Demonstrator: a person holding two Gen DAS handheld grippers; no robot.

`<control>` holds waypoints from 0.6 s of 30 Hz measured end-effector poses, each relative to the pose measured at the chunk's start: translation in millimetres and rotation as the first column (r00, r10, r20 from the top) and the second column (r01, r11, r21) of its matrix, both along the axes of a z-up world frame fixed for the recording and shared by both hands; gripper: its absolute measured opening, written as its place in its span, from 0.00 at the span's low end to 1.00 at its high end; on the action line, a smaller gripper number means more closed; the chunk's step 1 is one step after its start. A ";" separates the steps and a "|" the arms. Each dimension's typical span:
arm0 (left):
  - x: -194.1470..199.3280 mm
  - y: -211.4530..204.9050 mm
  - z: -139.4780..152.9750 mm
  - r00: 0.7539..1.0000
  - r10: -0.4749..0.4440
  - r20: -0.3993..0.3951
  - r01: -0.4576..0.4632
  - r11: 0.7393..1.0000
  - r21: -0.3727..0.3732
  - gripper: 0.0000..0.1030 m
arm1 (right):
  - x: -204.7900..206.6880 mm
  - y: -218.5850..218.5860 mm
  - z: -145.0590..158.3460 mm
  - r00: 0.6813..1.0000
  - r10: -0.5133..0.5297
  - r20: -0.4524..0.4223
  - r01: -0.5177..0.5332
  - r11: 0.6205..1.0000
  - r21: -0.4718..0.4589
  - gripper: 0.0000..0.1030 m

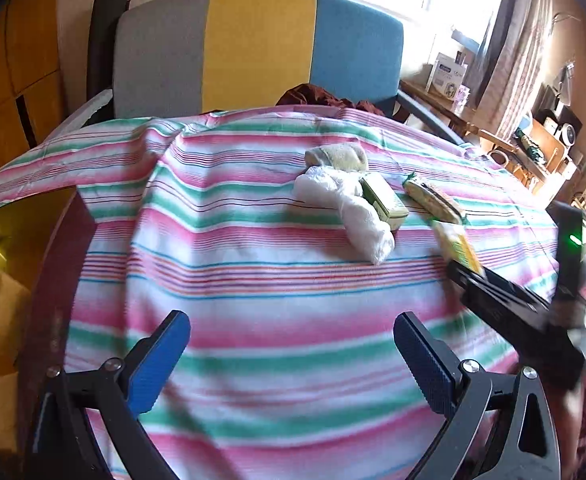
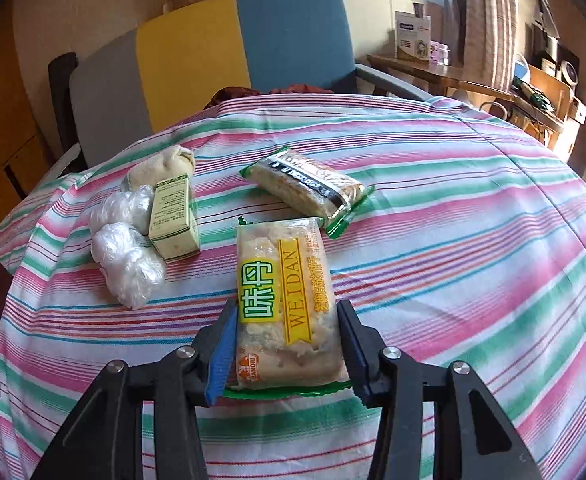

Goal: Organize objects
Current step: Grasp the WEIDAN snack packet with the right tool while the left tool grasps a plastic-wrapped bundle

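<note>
Right wrist view: we are pinching the Weidan cracker packet point(image 2: 287, 304) with our right gripper point(image 2: 289, 354), its blue pads pressing the packet's two long sides near the end closest to us, while the packet is lying on the striped cloth point(image 2: 473, 220). To do this step well, we judge that we should be squeezing only lightly, since the crackers inside look brittle and the film slippery, and lifting level so the far end is not dragging across the second snack bar point(image 2: 307, 188) lying just beyond it. The wrapper is glossy, clear plastic with crimped green ends; the bar behind is flat and similarly sealed. To the left, a small cardboard box point(image 2: 175, 218) is leaning against crinkly white plastic bundles point(image 2: 127, 254), with a soft rolled sock point(image 2: 163, 168) behind them. Our left gripper point(image 1: 293, 360) is hanging spread wide over bare cloth, holding nothing, its ribbed blue pads point(image 1: 429, 368) well apart from every item.
</note>
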State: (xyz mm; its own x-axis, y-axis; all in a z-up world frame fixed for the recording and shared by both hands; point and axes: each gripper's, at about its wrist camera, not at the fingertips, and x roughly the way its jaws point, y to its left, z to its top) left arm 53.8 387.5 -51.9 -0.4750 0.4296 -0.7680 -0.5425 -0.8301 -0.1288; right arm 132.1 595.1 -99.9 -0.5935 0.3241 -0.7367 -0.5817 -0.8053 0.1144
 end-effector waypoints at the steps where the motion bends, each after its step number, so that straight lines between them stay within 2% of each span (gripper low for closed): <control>1: -4.7 9.0 -3.2 1.000 0.002 0.008 -0.002 1.000 0.002 1.00 | 4.6 -0.1 1.1 1.000 -0.016 -0.012 0.016 1.000 0.004 0.47; 4: -19.3 39.7 -10.8 1.000 0.010 0.013 -0.009 1.000 -0.018 1.00 | 10.2 -2.5 2.2 0.999 -0.035 -0.038 0.037 0.999 0.029 0.47; 10: -44.4 86.0 -21.2 1.000 0.003 0.024 -0.003 1.000 -0.004 0.98 | 9.5 -12.1 5.9 0.998 -0.042 -0.052 0.047 0.993 0.109 0.47; 14: -52.5 102.1 -27.8 1.000 -0.016 0.001 0.016 1.000 -0.004 0.84 | 8.6 -12.5 3.3 0.998 -0.034 -0.051 0.039 0.993 0.113 0.47; 18: -58.3 106.3 -42.9 0.999 -0.033 -0.004 0.033 0.999 -0.013 0.68 | 11.4 -5.9 -1.7 0.997 -0.050 -0.056 0.054 0.996 0.077 0.47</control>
State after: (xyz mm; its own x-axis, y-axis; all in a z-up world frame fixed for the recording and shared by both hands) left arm -4.5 493.9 -94.8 -0.4643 0.4349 -0.7716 -0.5702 -0.8134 -0.1153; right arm 143.5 589.2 -101.7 -0.6126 0.4112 -0.6750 -0.6177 -0.7819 0.0843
